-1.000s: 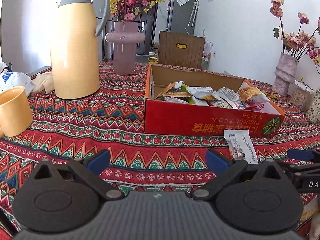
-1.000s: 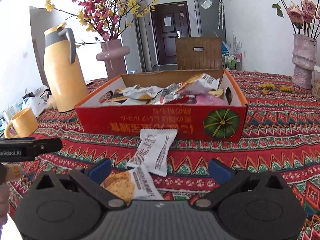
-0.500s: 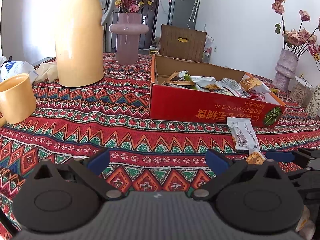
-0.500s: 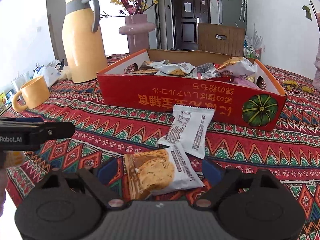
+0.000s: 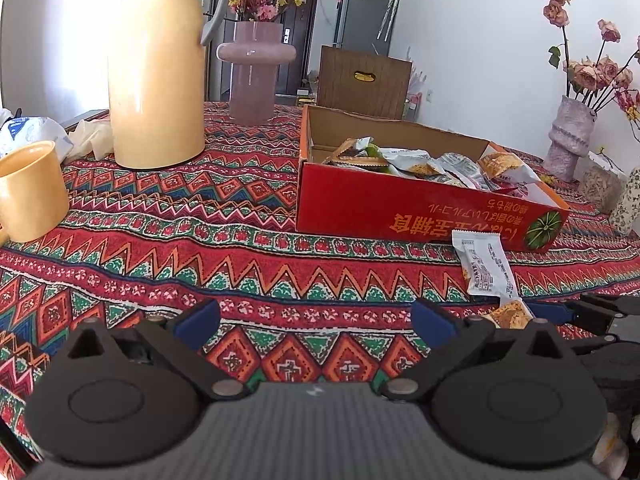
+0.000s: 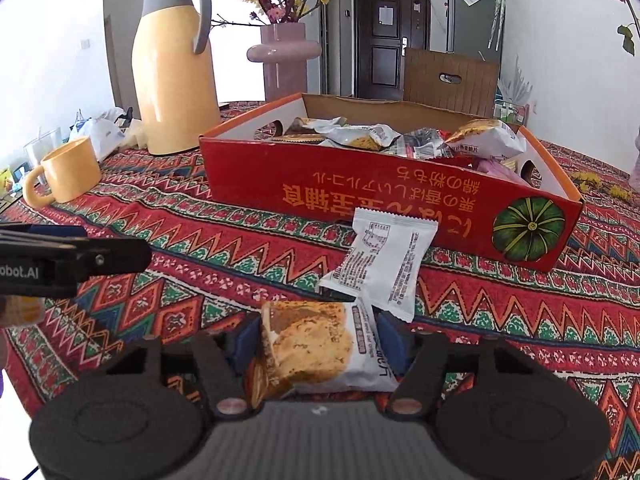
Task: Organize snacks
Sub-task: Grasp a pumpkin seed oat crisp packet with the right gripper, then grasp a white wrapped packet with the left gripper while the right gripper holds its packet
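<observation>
Patterned red cloth (image 6: 168,216) covers the table, with a yellow thermos (image 6: 176,76) and mug (image 6: 68,174) toward the upper left of the right wrist view and the red snack box (image 6: 384,196) across the middle.

Low in that view, the cookie packet (image 6: 316,344) lies directly between the blue pads of the right gripper (image 6: 316,340), its long axis running across the frame from pad to pad. The jaws are closing on it; both pads look to be touching the wrapper's ends, though a firm squeeze cannot be confirmed.

A white packet (image 6: 382,258) lies just beyond, its near corner overlapping the cookie packet and its far end near the box wall.

At the bottom of its own view, the left gripper (image 5: 316,320) hangs with jaws wide apart and nothing between them, so the right hand is plainly the nearer one. The box sits ahead, up-frame of the packet.
</observation>
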A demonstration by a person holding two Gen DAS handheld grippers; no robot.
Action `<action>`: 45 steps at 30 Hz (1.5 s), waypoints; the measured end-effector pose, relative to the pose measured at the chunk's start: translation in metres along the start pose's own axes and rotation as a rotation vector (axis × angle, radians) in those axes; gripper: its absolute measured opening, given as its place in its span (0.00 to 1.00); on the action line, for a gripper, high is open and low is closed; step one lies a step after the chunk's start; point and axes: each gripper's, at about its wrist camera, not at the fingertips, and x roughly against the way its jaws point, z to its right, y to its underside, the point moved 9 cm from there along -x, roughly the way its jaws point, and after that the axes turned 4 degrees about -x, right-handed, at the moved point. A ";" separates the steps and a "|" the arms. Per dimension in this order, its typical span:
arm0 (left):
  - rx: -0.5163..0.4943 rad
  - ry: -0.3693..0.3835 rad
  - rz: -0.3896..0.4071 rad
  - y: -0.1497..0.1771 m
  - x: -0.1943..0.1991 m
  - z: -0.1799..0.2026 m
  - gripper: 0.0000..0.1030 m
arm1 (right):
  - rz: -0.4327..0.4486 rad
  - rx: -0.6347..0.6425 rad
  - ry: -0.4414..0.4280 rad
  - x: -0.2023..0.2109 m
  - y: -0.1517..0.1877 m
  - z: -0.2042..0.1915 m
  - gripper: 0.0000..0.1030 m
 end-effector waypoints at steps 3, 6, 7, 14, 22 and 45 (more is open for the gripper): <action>-0.001 -0.002 -0.002 0.000 0.000 0.001 1.00 | 0.011 -0.007 -0.013 0.005 0.000 0.001 0.56; -0.004 -0.001 -0.006 -0.001 -0.002 0.004 1.00 | 0.035 -0.023 -0.006 0.012 -0.001 0.008 0.55; -0.006 0.000 -0.008 -0.001 -0.003 0.006 1.00 | 0.046 -0.031 -0.001 0.014 -0.002 0.012 0.54; -0.029 0.014 -0.025 -0.003 -0.010 0.022 1.00 | 0.111 -0.101 0.060 0.028 -0.011 0.053 0.54; -0.068 0.039 -0.049 -0.009 -0.024 0.050 1.00 | 0.175 -0.170 0.179 0.036 -0.019 0.110 0.55; -0.165 0.082 -0.104 -0.036 -0.074 0.139 1.00 | 0.261 -0.222 0.323 0.030 -0.024 0.169 0.55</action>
